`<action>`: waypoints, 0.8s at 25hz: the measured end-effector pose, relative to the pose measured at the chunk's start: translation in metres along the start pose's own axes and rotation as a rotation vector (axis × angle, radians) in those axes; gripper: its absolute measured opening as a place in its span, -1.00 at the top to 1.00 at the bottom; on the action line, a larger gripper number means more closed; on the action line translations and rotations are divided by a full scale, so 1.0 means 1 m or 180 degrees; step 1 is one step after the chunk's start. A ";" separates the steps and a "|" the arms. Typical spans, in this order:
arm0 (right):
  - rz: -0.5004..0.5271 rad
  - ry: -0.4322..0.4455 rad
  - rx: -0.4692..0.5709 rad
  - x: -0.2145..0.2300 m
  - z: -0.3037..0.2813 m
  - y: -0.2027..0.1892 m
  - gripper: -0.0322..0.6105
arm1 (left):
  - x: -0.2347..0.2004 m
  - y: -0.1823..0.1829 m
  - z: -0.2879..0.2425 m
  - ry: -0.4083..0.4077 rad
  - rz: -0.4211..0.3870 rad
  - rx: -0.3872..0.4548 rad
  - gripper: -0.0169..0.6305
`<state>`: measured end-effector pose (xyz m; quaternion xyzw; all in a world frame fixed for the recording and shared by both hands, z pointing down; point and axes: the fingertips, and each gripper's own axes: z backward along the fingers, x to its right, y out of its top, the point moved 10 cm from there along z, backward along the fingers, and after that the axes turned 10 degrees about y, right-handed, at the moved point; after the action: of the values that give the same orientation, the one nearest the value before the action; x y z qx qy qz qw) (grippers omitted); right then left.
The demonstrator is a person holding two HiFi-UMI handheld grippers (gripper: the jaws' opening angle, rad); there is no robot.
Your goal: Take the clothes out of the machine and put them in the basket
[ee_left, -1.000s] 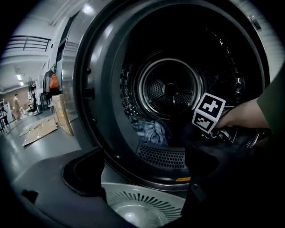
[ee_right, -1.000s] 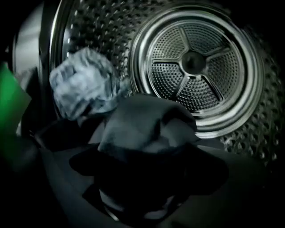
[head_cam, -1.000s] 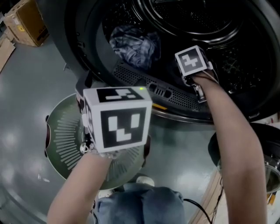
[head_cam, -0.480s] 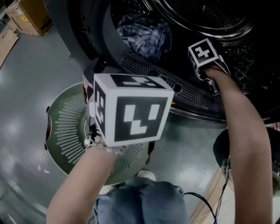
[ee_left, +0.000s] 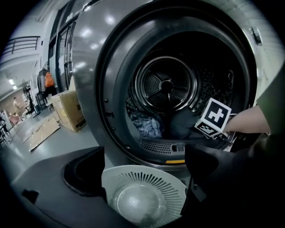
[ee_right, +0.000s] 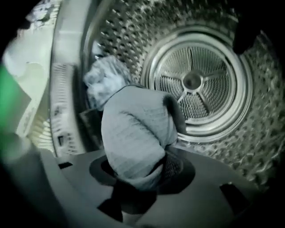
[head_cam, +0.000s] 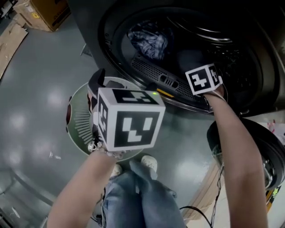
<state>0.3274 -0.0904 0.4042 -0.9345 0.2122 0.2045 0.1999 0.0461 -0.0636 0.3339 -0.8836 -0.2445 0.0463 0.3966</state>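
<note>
Showing black-and-white square marks on both grippers' cubes. Keeping the print on the box (head_cam: 46,11) too small to read. Pinching the grey cloth (ee_right: 138,133) in the right gripper (ee_right: 138,173), having just been closing its jaws on it, low at the front of the machine (ee_right: 191,80). Leaving a blue checked cloth (head_cam: 149,40) lying further left in there. Holding the left gripper (ee_left: 144,171) wide apart and empty, over the basket (ee_left: 147,182) on the floor, outside the door.
</note>
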 end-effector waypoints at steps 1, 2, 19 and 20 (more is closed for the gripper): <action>0.0071 -0.0009 0.0045 -0.004 0.010 0.001 0.31 | -0.002 0.003 0.008 -0.0007 -0.0019 -0.0017 -0.80; 0.0143 -0.0015 0.0072 -0.009 0.021 0.002 0.31 | -0.004 0.005 0.016 -0.0008 -0.0039 -0.0031 -0.80; -0.0423 0.0961 0.0910 -0.064 0.192 0.020 0.32 | -0.062 0.025 0.110 0.0261 0.0359 -0.0446 -0.80; -0.0500 0.1007 0.0949 -0.068 0.198 0.023 0.33 | -0.065 0.024 0.113 0.0280 0.0408 -0.0455 -0.80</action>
<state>0.2016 0.0035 0.2637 -0.9286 0.1953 0.0056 0.3153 -0.0329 -0.0314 0.2326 -0.9247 -0.1725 0.0151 0.3391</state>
